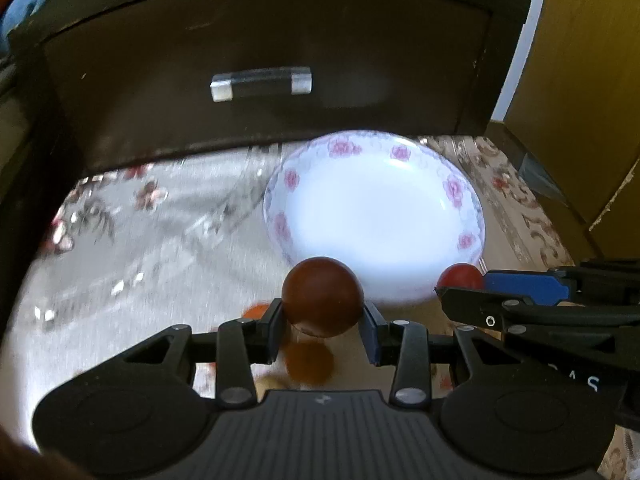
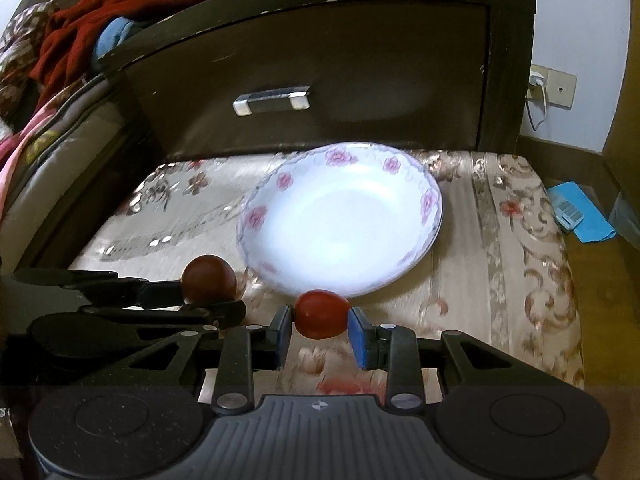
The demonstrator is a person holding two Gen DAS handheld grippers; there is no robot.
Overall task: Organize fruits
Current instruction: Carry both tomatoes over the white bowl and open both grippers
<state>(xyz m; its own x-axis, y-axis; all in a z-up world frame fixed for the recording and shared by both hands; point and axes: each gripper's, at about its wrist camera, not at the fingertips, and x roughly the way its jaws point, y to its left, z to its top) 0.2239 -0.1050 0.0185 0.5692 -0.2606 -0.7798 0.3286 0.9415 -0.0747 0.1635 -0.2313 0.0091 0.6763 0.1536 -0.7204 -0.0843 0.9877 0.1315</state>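
Note:
A white plate (image 1: 376, 216) (image 2: 340, 224) with pink flowers on its rim lies on the patterned cloth, with nothing in it. My left gripper (image 1: 323, 318) is shut on a dark brown-red round fruit (image 1: 322, 295) (image 2: 209, 279), held just short of the plate's near rim. My right gripper (image 2: 320, 326) is shut on a smaller red oval fruit (image 2: 322, 314) (image 1: 460, 277), also at the near rim, to the right of the left one. Below the left gripper an orange-brown fruit (image 1: 310, 362) and a second orange one (image 1: 256, 312) show blurred on the cloth.
A dark cabinet with a metal drawer handle (image 1: 261, 83) (image 2: 272, 100) stands right behind the plate. The clothed surface (image 2: 512, 240) ends at the right, with a blue item (image 2: 580, 212) on the floor. Bedding and red cloth (image 2: 72, 36) lie at the left.

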